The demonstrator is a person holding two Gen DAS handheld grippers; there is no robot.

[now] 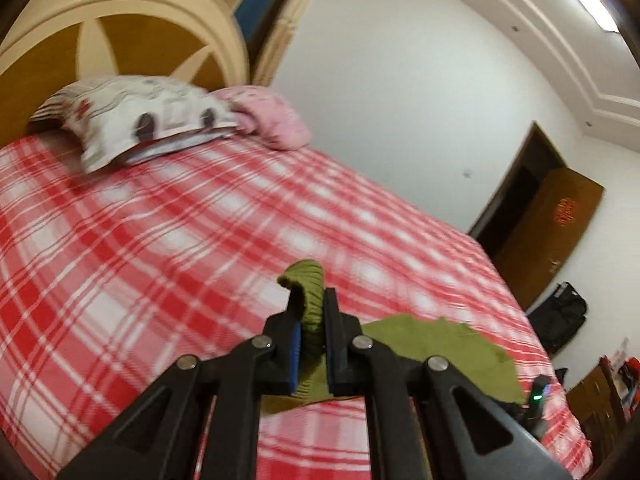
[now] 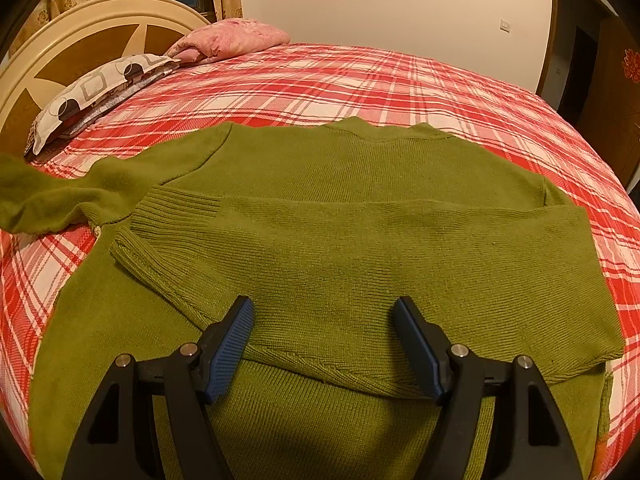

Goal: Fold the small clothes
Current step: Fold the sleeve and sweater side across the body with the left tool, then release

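An olive-green knit sweater (image 2: 340, 216) lies spread on the red plaid bed. One sleeve (image 2: 360, 248) is folded across its body, ribbed cuff to the left. The other sleeve (image 2: 60, 196) rises off the bed at the far left. My left gripper (image 1: 312, 300) is shut on that sleeve's ribbed cuff (image 1: 308, 292) and holds it above the bed; the sweater's body (image 1: 440, 348) shows below and to the right. My right gripper (image 2: 324, 308) is open and empty, just above the sweater's folded sleeve near the front.
The bed (image 2: 360, 76) has a red and white plaid cover. A patterned pillow (image 2: 92, 96) and a pink pillow (image 2: 232, 38) lie by the cream and wood headboard (image 2: 80, 40). A brown door (image 1: 552, 224) and a black bag (image 1: 560, 316) are beyond the bed.
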